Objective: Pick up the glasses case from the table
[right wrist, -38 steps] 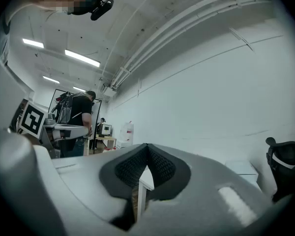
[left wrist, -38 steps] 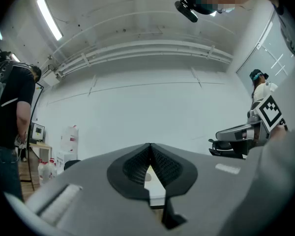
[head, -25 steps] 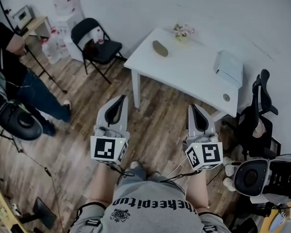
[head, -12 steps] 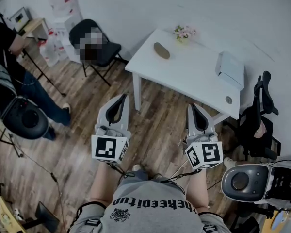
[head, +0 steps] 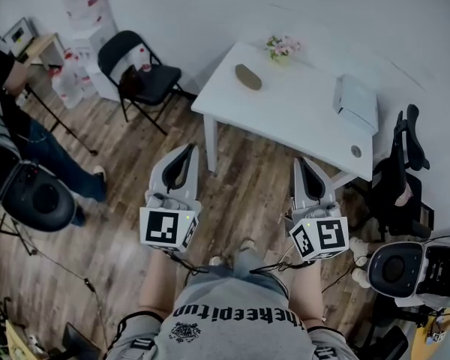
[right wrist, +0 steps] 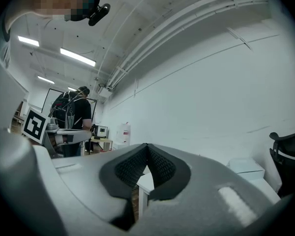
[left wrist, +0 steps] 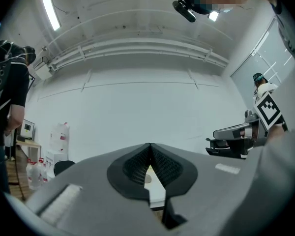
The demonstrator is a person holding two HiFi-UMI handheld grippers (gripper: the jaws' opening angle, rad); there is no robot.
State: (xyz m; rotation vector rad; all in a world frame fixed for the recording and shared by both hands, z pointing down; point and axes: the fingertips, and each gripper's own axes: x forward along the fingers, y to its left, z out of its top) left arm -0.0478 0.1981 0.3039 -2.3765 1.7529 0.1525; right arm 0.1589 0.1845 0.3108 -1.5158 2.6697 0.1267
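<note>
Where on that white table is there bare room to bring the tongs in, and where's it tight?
The widest bare patch is the middle of the table, between the glasses case and the white box. Tight spots: the far corner, where flowers stand close to the case, and the right end with the box and a small round object.

Grey left gripper [head: 188, 150] and right gripper [head: 299, 162] carry black-white marker cubes [head: 169, 229].

Office-type lab room: white walls [head: 210, 6], wood-plank floor [head: 112, 193], white table [head: 307, 126] at 1 o'clock, folding chair [head: 144, 77] at 11 o'clock, office chair [head: 401, 172] at 3 o'clock
</note>
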